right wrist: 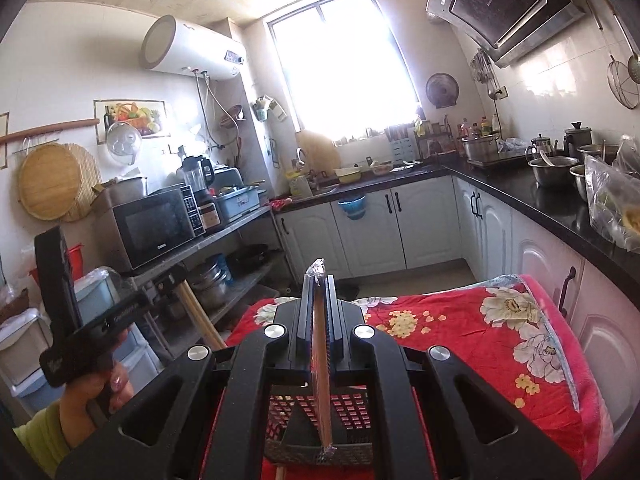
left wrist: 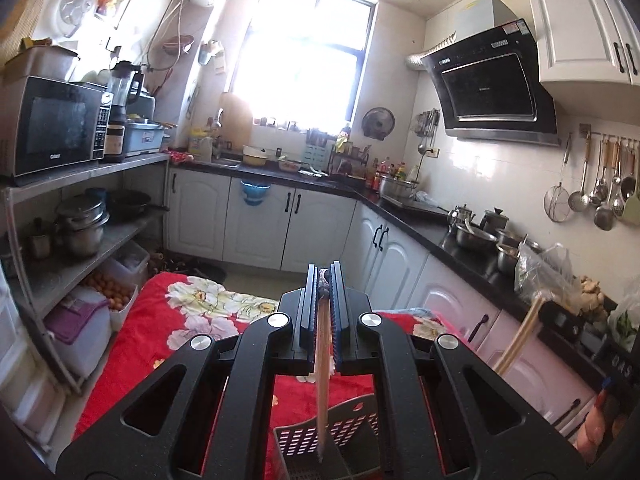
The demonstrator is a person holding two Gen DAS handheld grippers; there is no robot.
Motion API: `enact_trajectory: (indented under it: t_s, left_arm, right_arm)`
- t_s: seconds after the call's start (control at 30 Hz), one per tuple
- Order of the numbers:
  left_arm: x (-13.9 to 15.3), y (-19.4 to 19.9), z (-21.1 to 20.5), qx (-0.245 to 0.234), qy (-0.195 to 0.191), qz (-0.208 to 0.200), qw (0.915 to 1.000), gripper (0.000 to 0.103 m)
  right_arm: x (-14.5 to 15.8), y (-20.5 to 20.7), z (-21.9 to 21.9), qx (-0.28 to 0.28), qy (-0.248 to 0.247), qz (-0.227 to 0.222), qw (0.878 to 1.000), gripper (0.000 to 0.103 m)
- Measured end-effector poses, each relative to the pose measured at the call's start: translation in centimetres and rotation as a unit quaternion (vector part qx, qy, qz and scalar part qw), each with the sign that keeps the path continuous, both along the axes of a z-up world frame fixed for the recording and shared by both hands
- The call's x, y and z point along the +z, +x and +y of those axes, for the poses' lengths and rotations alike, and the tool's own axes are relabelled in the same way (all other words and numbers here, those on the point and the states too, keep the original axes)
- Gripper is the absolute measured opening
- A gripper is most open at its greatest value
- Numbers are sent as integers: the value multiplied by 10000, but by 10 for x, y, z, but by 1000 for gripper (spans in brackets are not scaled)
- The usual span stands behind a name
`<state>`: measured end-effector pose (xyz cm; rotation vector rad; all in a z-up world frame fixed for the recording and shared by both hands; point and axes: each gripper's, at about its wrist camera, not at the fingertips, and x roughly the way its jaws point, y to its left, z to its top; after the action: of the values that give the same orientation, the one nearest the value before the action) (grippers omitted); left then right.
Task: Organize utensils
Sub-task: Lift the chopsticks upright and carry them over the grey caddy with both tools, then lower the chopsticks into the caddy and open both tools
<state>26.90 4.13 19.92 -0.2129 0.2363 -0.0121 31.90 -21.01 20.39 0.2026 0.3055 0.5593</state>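
Observation:
My left gripper [left wrist: 325, 280] is shut on a pair of wooden chopsticks [left wrist: 322, 372] with dark patterned tops; their lower ends hang over a grey slotted utensil basket [left wrist: 308, 440]. My right gripper [right wrist: 319, 280] is shut on plastic-wrapped reddish chopsticks [right wrist: 321, 376], their lower ends over the same dark basket [right wrist: 352, 408]. The left gripper and its chopsticks also show in the right wrist view [right wrist: 92, 328], held by a hand. The right gripper's chopsticks show at the right of the left wrist view [left wrist: 520, 336].
The basket stands on a red floral blanket [left wrist: 160, 340] [right wrist: 480, 332]. A black countertop [left wrist: 460, 240] with steel pots runs along the right. A metal shelf [left wrist: 80, 172] with a microwave stands at the left. White cabinets [right wrist: 420, 224] line the far wall.

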Motion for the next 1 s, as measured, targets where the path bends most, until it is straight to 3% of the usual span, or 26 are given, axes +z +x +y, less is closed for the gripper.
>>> enact_trajectory:
  t_s: [0.13,0.47,0.73,1.0]
  left_arm:
    - [-20,-1,-1,-48,30,8,10000,3]
    - [-59,-16,-3,-130,-60,10,9999,3]
    - [-80,-20,0,-131,-94,172,9997,3]
    - [-98,-22,11,-120,-355,413,9984,3]
  right_arm:
    - [-11,8,3,-142,13,-135,9998,5]
    - [-55,16,7,-272,69,68,9996,6]
    - [-80,4,9,-534,-130,55,9985,6]
    - [-98,-1,-2,-678,-83,329,9971,6]
